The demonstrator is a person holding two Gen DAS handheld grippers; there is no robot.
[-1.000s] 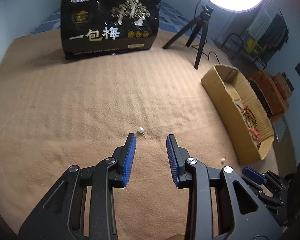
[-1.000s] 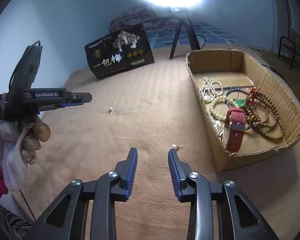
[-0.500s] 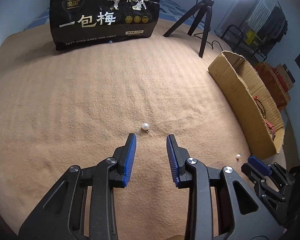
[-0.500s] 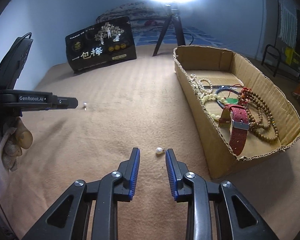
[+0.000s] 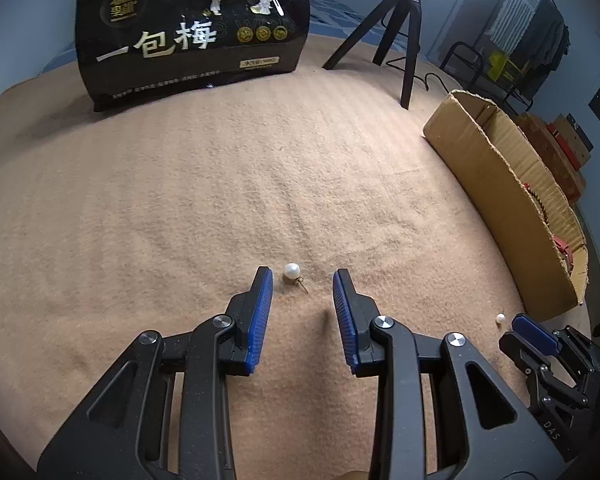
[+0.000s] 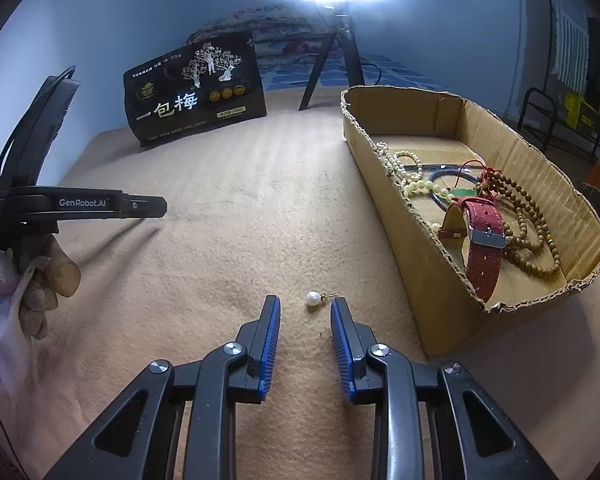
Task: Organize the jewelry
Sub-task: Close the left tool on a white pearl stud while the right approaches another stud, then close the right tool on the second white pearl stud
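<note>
Two pearl stud earrings lie on the tan blanket. One pearl earring lies just ahead of my left gripper, between its open blue fingertips, nearer the left one. The other pearl earring lies just ahead of my right gripper, between its open tips; it also shows in the left wrist view. Both grippers are empty and low over the blanket. The cardboard box to the right holds bead necklaces, bracelets and a red watch strap.
A black snack bag stands at the back of the blanket. A black tripod with a ring light stands behind the box. The left gripper and gloved hand show at the left of the right wrist view.
Both grippers have moved forward and down toward their earrings, so each pearl now lies between the open fingertips. The jaws have stayed open.
</note>
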